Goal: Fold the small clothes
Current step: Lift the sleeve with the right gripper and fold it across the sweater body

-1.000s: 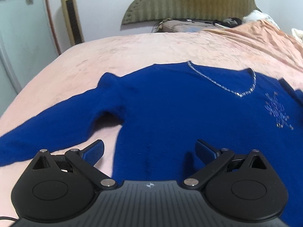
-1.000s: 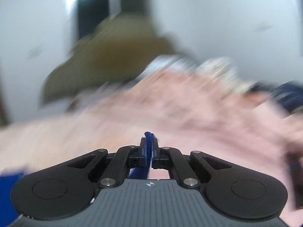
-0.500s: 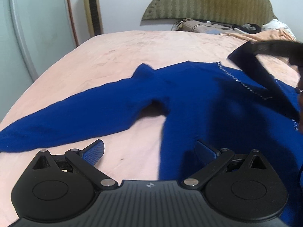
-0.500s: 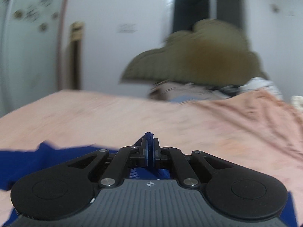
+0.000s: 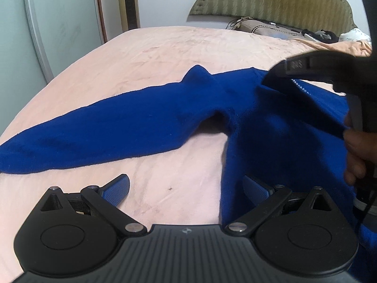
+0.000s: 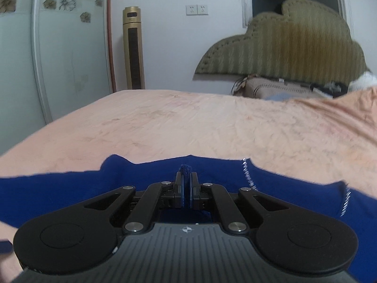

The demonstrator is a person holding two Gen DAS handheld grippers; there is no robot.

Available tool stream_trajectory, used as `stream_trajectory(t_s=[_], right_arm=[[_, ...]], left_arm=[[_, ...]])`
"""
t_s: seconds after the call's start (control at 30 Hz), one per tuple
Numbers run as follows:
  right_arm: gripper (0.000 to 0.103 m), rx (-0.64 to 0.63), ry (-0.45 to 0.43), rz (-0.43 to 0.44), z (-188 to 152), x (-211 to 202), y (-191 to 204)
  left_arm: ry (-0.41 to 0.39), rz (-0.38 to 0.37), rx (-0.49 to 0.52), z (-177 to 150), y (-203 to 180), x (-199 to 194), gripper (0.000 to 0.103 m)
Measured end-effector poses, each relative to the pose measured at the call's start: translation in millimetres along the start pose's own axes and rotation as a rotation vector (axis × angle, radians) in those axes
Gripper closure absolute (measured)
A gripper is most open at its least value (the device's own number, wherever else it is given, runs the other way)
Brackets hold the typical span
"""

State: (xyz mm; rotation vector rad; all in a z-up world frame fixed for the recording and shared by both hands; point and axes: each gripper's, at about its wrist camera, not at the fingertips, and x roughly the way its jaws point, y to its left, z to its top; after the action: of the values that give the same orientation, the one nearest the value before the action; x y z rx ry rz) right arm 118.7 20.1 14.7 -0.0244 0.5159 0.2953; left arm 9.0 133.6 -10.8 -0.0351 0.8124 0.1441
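A royal-blue sweater point(image 5: 271, 122) lies on the pink bed, one long sleeve point(image 5: 99, 136) stretched out to the left. My left gripper point(image 5: 186, 188) hovers open just above the sheet beside the sweater's side edge, nothing between its fingers. In the left wrist view the right gripper point(image 5: 278, 70) comes in from the right over the sweater's shoulder, a hand point(image 5: 358, 148) on its handle. In its own view my right gripper point(image 6: 187, 176) is shut on a pinch of blue sweater cloth point(image 6: 185, 168), a dark strip trailing from it across the body. The sparkly neckline trim point(image 6: 247, 172) shows just right of it.
The pink bedspread point(image 6: 188, 122) runs back to an olive headboard point(image 6: 282, 44) with pillows and clutter point(image 5: 271, 27) below it. A gold tower fan point(image 6: 133, 47) and a wardrobe door point(image 6: 59, 47) stand at the left. The bed's left edge point(image 5: 30, 99) drops off there.
My right gripper has swung left across the bed with the blue cloth pinched and now sits over the sweater's shoulder. The left gripper has shifted left, so the sleeve fills more of its view.
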Motion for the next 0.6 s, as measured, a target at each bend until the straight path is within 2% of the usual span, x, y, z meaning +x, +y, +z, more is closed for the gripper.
stream_trajectory(t_s=[0.13, 0.17, 0.27, 0.33, 0.43, 0.47, 0.53, 0.6], right_arm=[[0.095, 0.029, 0.015, 0.03, -1, 17, 0], [0.089, 0.032, 0.037, 0.041, -2, 23, -1], [0.078, 0.138, 0.133, 0.153, -6, 31, -14], [0.078, 0.226, 0.1, 0.205, -7, 18, -30], [0.08, 0.308, 0.056, 0.17, -4, -6, -51], [0.08, 0.311, 0.072, 0.146, -5, -6, -52], [0.08, 0.239, 0.157, 0.114, -9, 5, -45], [0.08, 0.18, 0.226, 0.095, -19, 17, -33]], left_arm=[[-0.002, 0.006, 0.016, -1, -2, -3, 0.0], [-0.002, 0.007, 0.019, 0, -3, -3, 0.0], [-0.013, 0.014, 0.028, 3, -3, -4, 0.0], [-0.022, 0.028, 0.021, 4, -1, -4, 0.0], [-0.009, 0.02, -0.011, 7, 1, 0, 0.0], [0.0, 0.01, -0.016, 7, 0, 1, 0.0], [0.012, -0.006, -0.009, 6, -3, 1, 0.0], [-0.007, 0.003, 0.013, 5, -5, -5, 0.0]])
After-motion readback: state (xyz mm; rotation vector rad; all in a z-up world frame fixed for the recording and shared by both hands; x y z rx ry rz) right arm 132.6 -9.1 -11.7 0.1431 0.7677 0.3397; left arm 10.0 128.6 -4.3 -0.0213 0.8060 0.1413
